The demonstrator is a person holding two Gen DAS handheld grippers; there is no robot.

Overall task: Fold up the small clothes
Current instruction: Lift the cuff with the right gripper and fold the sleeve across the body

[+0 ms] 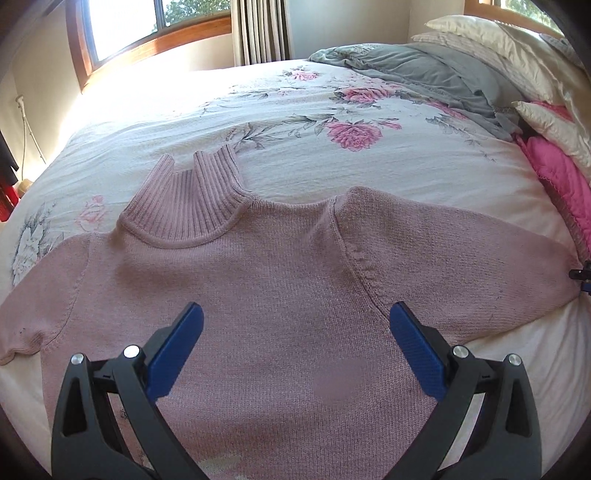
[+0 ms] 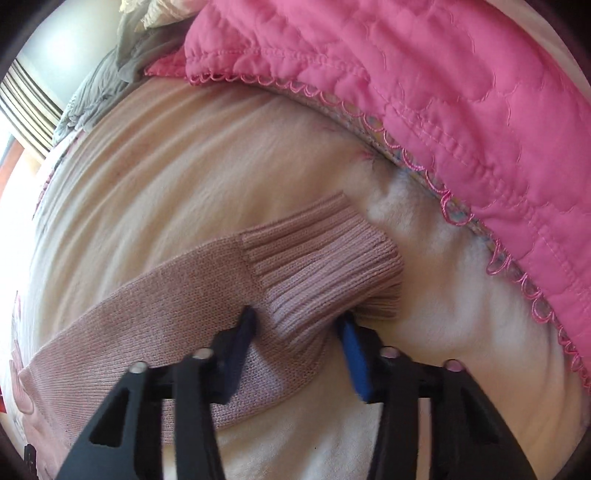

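Observation:
A dusty-pink knit turtleneck sweater (image 1: 266,280) lies flat on the bed, front up, collar pointing away and both sleeves spread sideways. My left gripper (image 1: 295,314) hovers over its chest, open, with nothing between the blue pads. In the right wrist view, the sweater's right sleeve (image 2: 147,314) runs across the sheet and ends in a ribbed cuff (image 2: 321,266). My right gripper (image 2: 297,319) straddles the near edge of that cuff, with the knit bunched up between its fingers. A small dark part of the right gripper (image 1: 581,275) shows at the sleeve's end in the left wrist view.
The bed carries a white floral cover (image 1: 295,110). A grey blanket (image 1: 417,70) and pillows (image 1: 517,55) lie at the head. A bright pink quilted blanket (image 2: 424,92) sits close beyond the cuff. A window (image 1: 147,26) and curtain are behind the bed.

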